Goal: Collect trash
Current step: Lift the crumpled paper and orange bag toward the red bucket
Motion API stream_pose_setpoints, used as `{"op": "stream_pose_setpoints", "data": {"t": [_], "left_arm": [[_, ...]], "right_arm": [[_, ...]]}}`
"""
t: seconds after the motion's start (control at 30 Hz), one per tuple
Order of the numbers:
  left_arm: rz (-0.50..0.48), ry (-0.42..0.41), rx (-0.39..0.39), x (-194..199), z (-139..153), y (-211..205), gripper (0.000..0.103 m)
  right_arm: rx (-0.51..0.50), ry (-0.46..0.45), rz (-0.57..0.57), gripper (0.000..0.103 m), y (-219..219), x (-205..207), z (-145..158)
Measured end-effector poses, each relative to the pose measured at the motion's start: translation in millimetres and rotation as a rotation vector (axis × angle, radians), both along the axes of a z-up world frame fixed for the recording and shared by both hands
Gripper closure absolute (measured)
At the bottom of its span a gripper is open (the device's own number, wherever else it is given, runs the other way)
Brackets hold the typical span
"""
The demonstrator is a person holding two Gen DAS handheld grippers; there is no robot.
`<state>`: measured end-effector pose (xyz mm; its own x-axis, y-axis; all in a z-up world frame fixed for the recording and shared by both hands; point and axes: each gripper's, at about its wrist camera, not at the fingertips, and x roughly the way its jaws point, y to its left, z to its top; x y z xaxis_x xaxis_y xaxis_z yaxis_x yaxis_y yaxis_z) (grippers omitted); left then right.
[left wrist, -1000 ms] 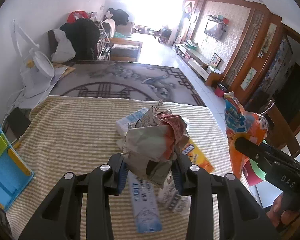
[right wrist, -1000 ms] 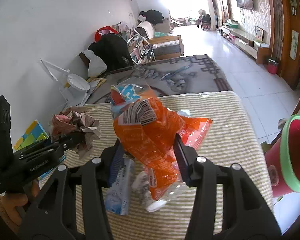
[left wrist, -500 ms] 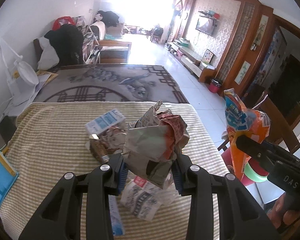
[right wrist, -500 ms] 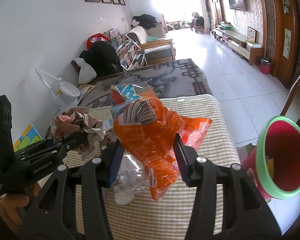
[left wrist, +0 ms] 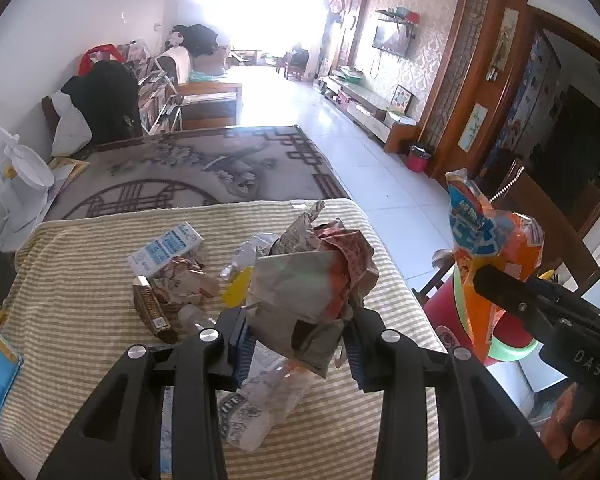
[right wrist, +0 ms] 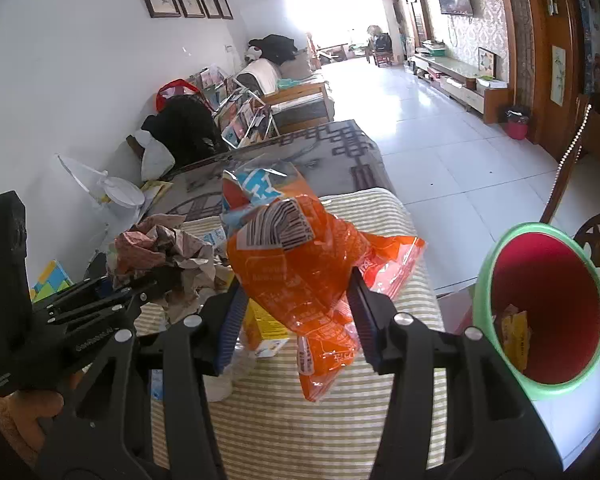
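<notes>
Trash is partly gathered: left claw [left wrist: 298, 342] grips crumpled paper [left wrist: 312, 280], right claw [right wrist: 296, 316] grips an orange bag [right wrist: 300, 276]; bin [right wrist: 540, 312] lies right; more litter below on the table [left wrist: 80, 280].

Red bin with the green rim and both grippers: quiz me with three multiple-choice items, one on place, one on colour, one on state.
1. Where is the red bin?
A. on the striped cloth
B. beside the table's right edge
C. on the rug

2. What is the main colour of the snack bag in the right gripper?
A. orange
B. green
C. black

3. What is the left gripper doing?
A. open, empty
B. resting on the carton
C. clamped on crumpled paper

Answers: 1 B, the bin stands off the table edge; 2 A, orange film between the pads; 3 C, both pads press the paper wad.
</notes>
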<state>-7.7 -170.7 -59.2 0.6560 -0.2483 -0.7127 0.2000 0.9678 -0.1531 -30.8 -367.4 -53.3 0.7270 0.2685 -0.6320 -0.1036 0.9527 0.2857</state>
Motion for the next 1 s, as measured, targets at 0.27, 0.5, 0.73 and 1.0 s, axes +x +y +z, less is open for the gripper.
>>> {"op": "stream_pose_setpoints", "data": {"t": [0.27,0.5,0.73,1.0], "left_arm": [[-0.032,-0.001,0.010,-8,4,-35,0.067],[-0.055,-0.002,0.035,-15,7,-63,0.067],[-0.071,-0.007,0.055,-19,11,-85,0.067],[-0.096,-0.003,0.069,-20,9,-108,0.067]], "right_arm": [[0.016,-0.004,-0.022,0.055,-28,-8,1],[0.033,-0.023,-0.033,0.055,-46,-13,4],[0.052,-0.025,-0.063,0.055,-71,-19,2],[0.069,-0.023,-0.108,0.055,-100,-25,-1]]}}
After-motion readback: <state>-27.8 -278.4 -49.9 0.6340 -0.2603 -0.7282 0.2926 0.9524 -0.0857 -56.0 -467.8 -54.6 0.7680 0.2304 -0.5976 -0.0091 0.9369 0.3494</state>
